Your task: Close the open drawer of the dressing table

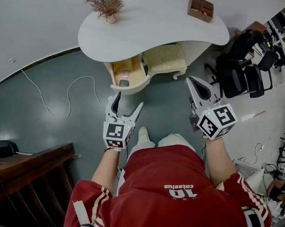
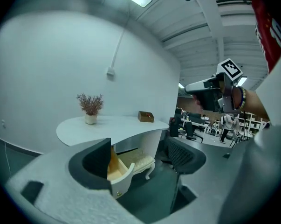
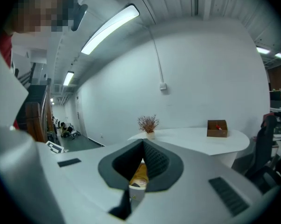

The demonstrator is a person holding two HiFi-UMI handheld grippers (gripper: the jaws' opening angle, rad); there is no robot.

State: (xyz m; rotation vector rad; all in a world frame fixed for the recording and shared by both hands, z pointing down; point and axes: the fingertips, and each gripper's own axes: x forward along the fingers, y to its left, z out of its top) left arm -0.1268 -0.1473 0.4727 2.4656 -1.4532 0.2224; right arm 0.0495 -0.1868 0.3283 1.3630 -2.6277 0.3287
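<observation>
Ahead of my knees, bare dark teal floor (image 1: 76, 112) lies open up to the white kidney-shaped dressing table (image 1: 156, 27). A cream cushioned stool (image 1: 164, 59) sits tucked under its edge. Black office chairs (image 1: 241, 72) crowd the right side, and a dark wooden railing (image 1: 29, 164) borders the lower left.

The open drawer with a curved white front (image 1: 133, 89) sticks out from under the tabletop, just left of the stool. It lies straight beyond my left claw (image 1: 128, 100), near its tips but apart from them. That claw's jaws are spread wide with nothing between them. My right claw (image 1: 193, 82) hangs well to the drawer's right, past the stool, its tips pressed together on nothing.

The drawer's inside is pale wood. A small pinkish thing and a dark one lie in it, both too small to tell.
</observation>
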